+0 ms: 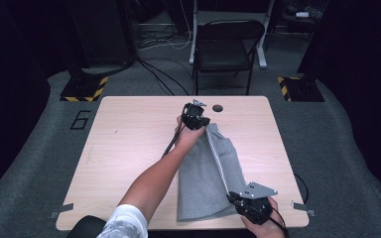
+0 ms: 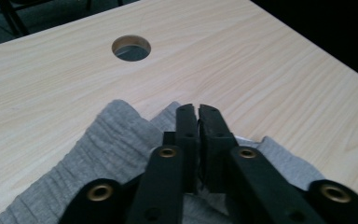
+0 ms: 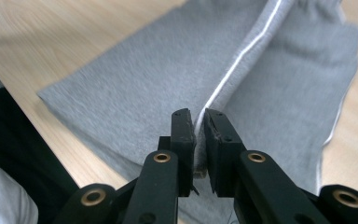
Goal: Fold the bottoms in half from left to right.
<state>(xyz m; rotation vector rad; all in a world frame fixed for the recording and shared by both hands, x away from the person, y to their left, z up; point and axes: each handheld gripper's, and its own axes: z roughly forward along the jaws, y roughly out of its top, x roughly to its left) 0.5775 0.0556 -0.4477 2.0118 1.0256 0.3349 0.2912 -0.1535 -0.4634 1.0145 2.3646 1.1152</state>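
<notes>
From my station the high view came through soft and low in detail, its corners falling to near-black while the desk point(image 1: 129, 144) stayed evenly lit from above, with only faint shadows. Both gripper views were brighter; close black metal sat slightly blurred, and the grey cloth point(image 3: 168, 70) smeared out of focus.
</notes>
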